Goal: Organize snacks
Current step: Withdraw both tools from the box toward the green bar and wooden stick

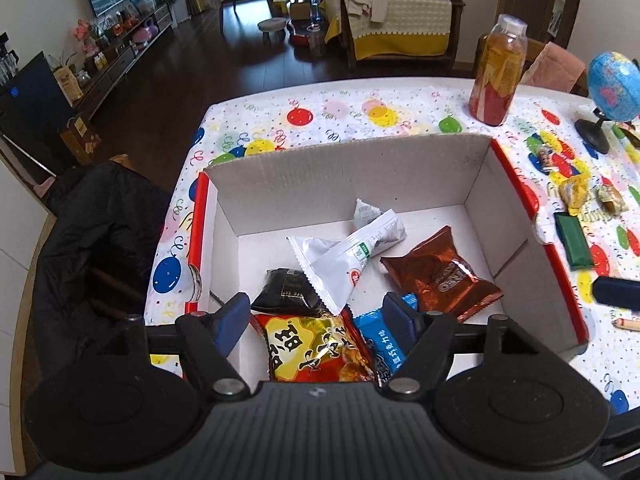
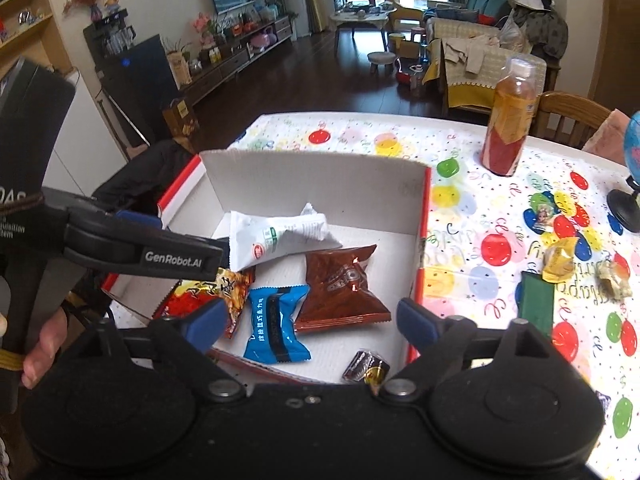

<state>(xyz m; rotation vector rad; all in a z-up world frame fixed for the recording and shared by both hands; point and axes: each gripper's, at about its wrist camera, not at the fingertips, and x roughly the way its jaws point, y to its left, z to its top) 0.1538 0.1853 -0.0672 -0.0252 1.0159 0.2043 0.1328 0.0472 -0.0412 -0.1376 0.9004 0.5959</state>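
Since both tools, left tool (image 1: 316, 316) and right tool (image 2: 310, 320), hang released with nothing between the pads, the box (image 1: 344, 172) just under them already holds several packets. Loose snacks like the green bar (image 2: 536, 304) sit farther right; reaching over, I'd worry about clipping the bottle (image 2: 508, 120) beyond.

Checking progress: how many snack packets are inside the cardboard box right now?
6 in the white-lined cardboard box: white foil packet at the back, brown foil packet, blue wrapped bar, red-and-gold packet, small dark candy near the front, black packet. Overlaps may hide more.
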